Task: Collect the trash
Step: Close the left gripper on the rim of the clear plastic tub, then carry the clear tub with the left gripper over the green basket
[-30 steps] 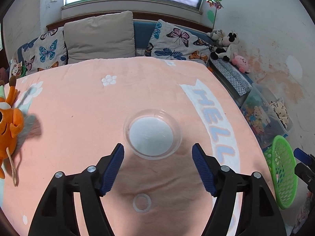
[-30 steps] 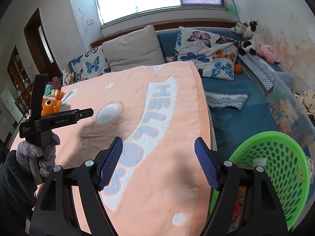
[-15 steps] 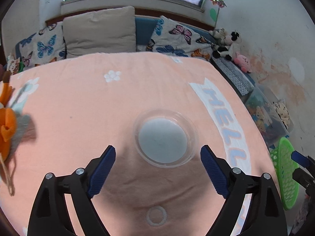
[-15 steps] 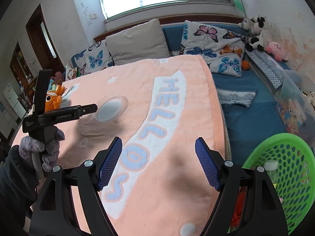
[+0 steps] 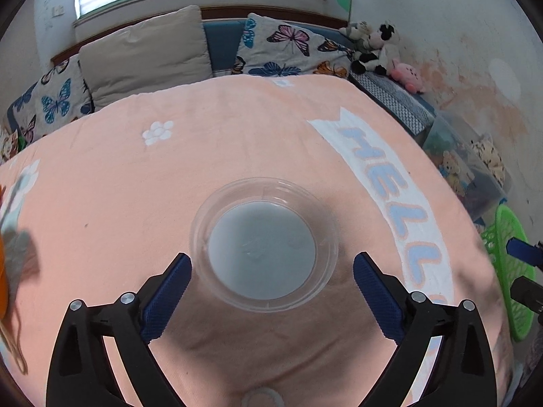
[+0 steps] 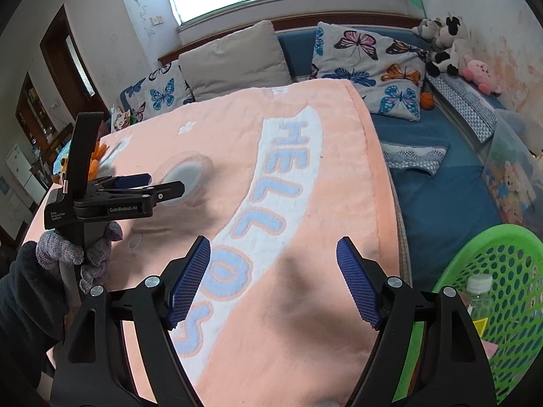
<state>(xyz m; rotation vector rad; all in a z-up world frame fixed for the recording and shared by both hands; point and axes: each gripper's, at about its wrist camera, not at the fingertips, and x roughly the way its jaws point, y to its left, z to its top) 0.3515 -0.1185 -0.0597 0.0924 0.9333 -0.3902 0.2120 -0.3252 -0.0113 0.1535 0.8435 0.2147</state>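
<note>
Peach fleece blanket (image 5: pixel 169 176) with a white band lettered HELLO (image 6: pixel 271 183), spread flat and filling most of both views. Beyond the blanket's far edge, a plain beige cushion (image 5: pixel 146 57) between two butterfly-print pillows (image 5: pixel 292 47), propped against the wall under the window. Off the blanket's right edge, a green perforated plastic basket (image 6: pixel 502 278) sitting lower than the bed, holding a clear bottle with a white cap (image 6: pixel 478 288). Near the far right corner of the blanket, a cow plush (image 6: pixel 448 44) and a pink plush (image 6: pixel 482 74) along the stained wall. At the blanket's left edge, an orange plush toy (image 6: pixel 96 156), mostly hidden behind the left device.

Near the middle of the blanket, left of the lettered band: a clear round plastic lid (image 5: pixel 264 244), lying flat with its rim up. Left gripper (image 5: pixel 271 271) spread wide over the blanket, one blue pad on each side of the lid's near rim, neither pad touching it; gripped by a gloved left hand (image 6: pixel 81 254) in the right wrist view. Right gripper (image 6: pixel 275 278) likewise spread wide and holding nothing, hanging above the blanket's near right part over the last letters, well apart from the lid and close to the basket. On the blanket just nearer than the lid, a small clear ring (image 6: pixel 135 242).
</note>
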